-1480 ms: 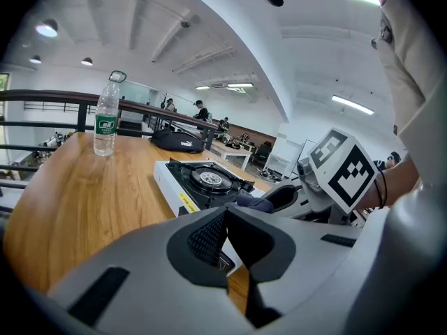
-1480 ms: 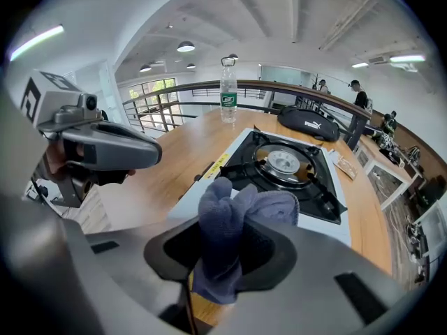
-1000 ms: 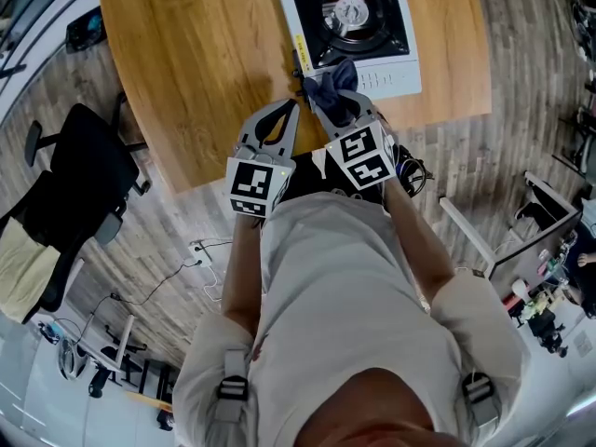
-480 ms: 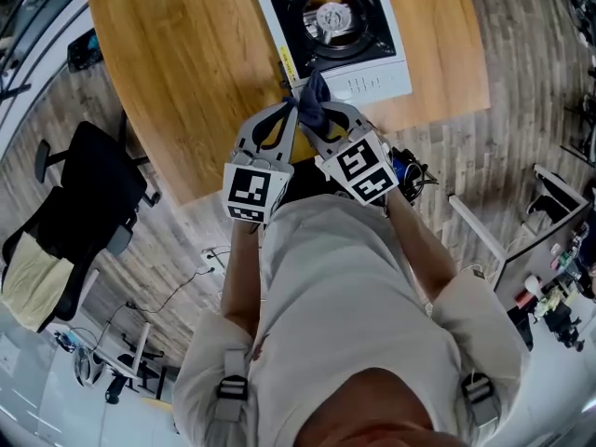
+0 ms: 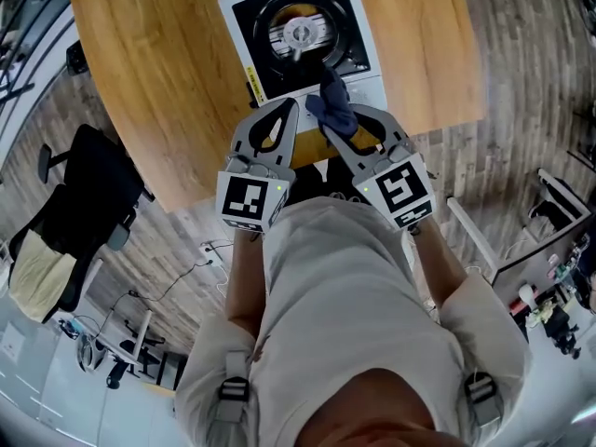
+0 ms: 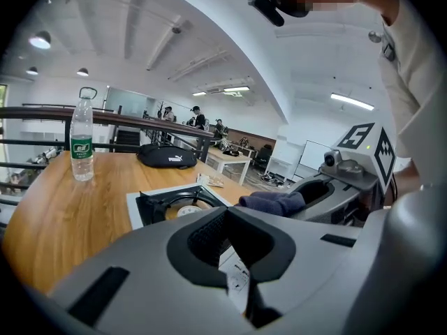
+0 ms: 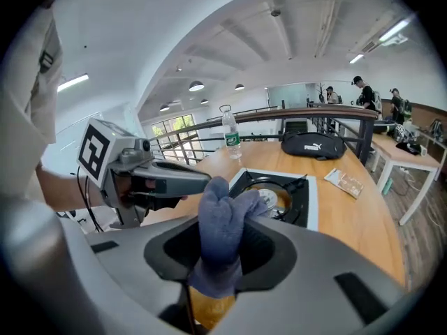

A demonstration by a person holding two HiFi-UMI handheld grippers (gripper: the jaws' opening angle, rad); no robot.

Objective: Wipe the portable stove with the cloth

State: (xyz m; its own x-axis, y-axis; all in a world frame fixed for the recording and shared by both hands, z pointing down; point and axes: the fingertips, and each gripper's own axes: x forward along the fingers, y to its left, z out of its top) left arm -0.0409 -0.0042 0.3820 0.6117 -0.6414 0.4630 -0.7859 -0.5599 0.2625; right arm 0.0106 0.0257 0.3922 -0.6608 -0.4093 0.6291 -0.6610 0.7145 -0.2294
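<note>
**Cloth's in the right tongs, up by the stove's front edge**

The right tongs (image 5: pixel 337 124) are clamped on the bunched blue-grey cloth (image 5: pixel 331 103), which sits over the front panel of the portable stove (image 5: pixel 256 26) on the wooden counter (image 5: pixel 168 91). The left tongs (image 5: pixel 292 105) are closed with nothing in them, just beside the cloth near the stove's front corner.

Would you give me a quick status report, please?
Right gripper shut on blue cloth, over front edge of portable stove. Left gripper shut, empty. Path clear.
</note>
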